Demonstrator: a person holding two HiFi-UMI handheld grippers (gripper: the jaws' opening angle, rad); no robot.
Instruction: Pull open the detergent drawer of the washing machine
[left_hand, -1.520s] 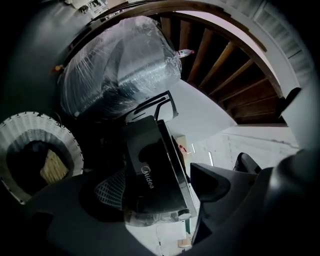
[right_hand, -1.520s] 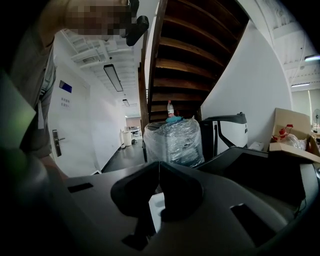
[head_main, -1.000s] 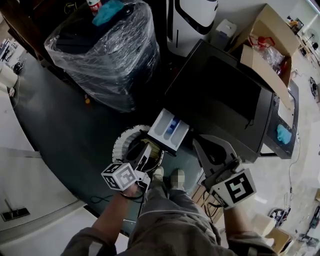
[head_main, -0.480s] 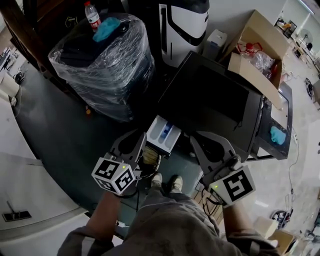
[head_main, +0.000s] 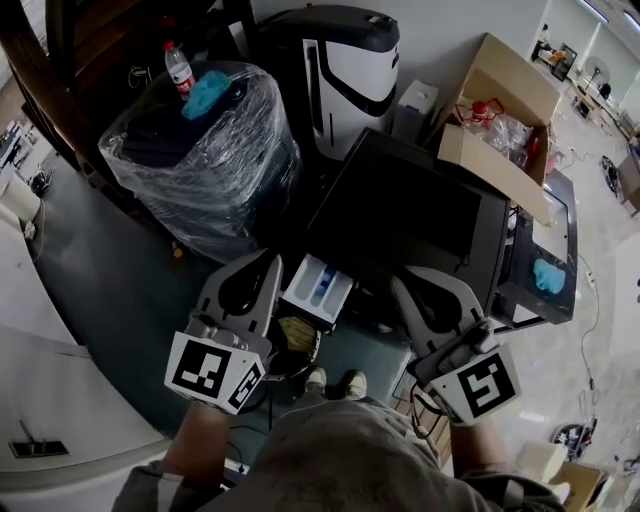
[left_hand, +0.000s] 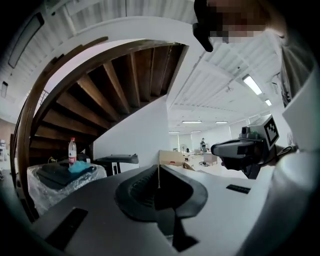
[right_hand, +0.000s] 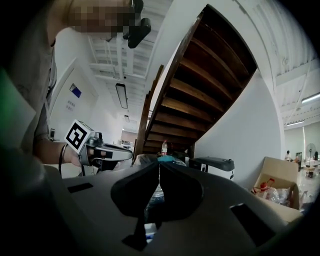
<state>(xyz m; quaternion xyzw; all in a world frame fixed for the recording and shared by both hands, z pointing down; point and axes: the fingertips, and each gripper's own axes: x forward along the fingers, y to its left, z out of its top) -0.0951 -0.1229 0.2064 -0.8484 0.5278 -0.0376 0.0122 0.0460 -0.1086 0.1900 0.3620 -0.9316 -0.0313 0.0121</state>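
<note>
The washing machine is a dark box seen from above. Its white detergent drawer, with blue inserts, stands pulled out at the front left corner. My left gripper hovers raised just left of the drawer; its jaws are closing, tips meeting, with nothing between them. My right gripper hangs to the drawer's right over the machine's front edge, jaws together and empty. Neither touches the drawer. Each gripper shows in the other's view: the right gripper, the left gripper.
A plastic-wrapped bundle with a bottle and a blue cloth on top stands at the left. A white and black appliance is behind the machine, a cardboard box at the right. The person's shoes are below the drawer. A wooden staircase rises overhead.
Both grippers have risen. The left one has left the round door below the drawer, rolled flat and closed its jaws. The drawer stayed pulled out.
</note>
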